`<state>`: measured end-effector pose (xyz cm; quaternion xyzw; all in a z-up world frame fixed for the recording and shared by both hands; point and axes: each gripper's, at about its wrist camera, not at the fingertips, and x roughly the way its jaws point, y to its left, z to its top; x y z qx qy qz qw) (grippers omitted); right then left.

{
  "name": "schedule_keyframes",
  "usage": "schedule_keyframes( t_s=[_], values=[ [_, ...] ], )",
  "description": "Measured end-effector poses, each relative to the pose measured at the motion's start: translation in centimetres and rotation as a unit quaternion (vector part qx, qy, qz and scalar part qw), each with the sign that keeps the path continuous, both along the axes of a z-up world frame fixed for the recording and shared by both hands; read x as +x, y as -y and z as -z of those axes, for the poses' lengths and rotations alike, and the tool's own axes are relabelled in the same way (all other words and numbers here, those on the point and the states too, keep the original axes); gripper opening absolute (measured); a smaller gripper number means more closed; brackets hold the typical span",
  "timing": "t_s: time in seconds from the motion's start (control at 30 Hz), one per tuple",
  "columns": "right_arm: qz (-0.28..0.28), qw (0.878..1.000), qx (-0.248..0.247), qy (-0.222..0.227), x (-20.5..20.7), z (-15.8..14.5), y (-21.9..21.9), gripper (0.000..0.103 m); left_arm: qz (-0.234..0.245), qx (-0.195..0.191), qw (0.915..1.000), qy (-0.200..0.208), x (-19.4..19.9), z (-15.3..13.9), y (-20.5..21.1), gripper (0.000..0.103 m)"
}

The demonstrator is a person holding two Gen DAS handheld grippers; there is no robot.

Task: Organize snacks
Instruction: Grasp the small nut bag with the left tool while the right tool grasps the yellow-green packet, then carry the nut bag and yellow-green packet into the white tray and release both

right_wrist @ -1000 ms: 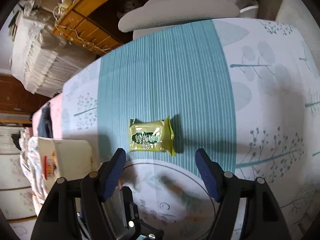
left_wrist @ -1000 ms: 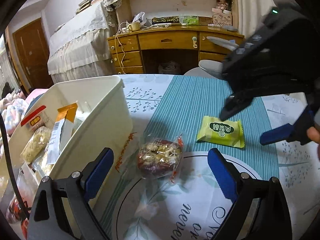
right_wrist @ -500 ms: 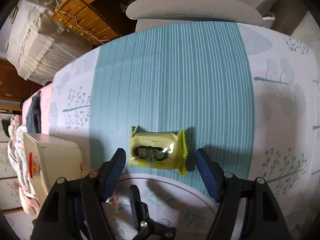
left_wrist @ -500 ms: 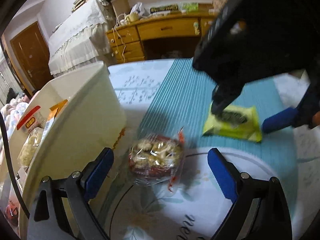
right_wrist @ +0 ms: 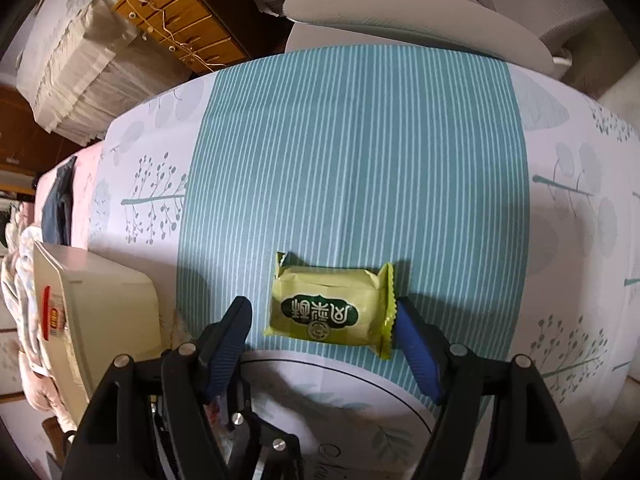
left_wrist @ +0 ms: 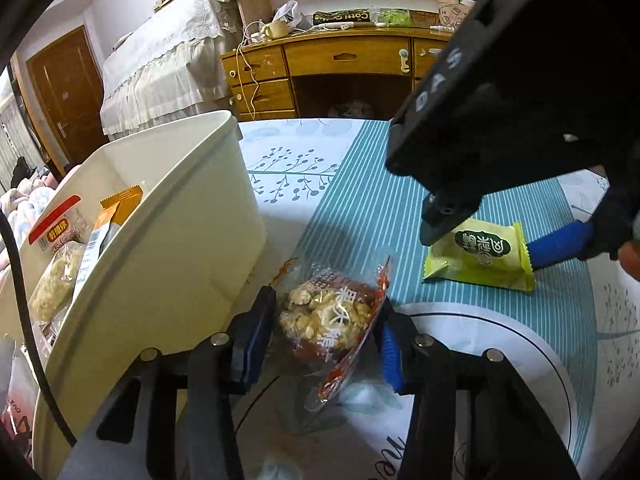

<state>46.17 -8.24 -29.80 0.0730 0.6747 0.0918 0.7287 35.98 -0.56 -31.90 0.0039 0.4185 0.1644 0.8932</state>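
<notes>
We've got 2 pickups going at once. The left gripper [left_wrist: 326, 330] has just been closing & its blue pads now pinch the clear nut-snack bag [left_wrist: 330, 320], which sits on the tablecloth [right_wrist: 360, 140] near the table's left edge, just beside the cream bin [left_wrist: 168, 216]. Grip is on the bag's bulging middle, w/ crinkly film & the red seam sticking out past the right pad, so we judge it secure but soft: lift slow, straight up, high enough to clear the bin's rim before swinging left. The bin already holds a few packets [left_wrist: 60, 264], so we'd drop into the free part nearer the far wall.

The right gripper [right_wrist: 324, 320] is spread, pointing steeply down, w/ the yellow-green pastry pack [right_wrist: 330, 304] between its pads, mid-table on the teal stripes. The right pad is at the pack's crimped end; the left pad stands a bit apart from the other end. We'd settle lower so the pads meet the pack's body, not just the flimsy crimp, then squeeze gently, since the pastry will likely crush. Keep the 2 grippers apart: in the left view they're close.
</notes>
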Motion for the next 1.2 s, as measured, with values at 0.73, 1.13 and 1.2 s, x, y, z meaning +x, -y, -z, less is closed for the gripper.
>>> schedule_keyframes(
  t_s=[0.73, 1.13, 1.2],
  values=[
    [-0.026, 0.999, -0.005, 0.035, -3.3, -0.5, 2.1, 0.051, 0.014, -0.074, 0.9971, -0.005, -5.9, -2.0, -1.1, 0.045],
    [0.06, 0.998, 0.027, -0.015, -10.9, -0.9, 7.0, 0.051, 0.1, -0.079, 0.9918, 0.005, -11.8, -5.3, -0.7, 0.045],
    [0.07, 0.997, 0.026, -0.019, -12.3, -1.1, 7.6, 0.051, 0.119, -0.086, 0.9892, 0.004, -12.7, -5.9, -0.9, 0.045]
  ],
)
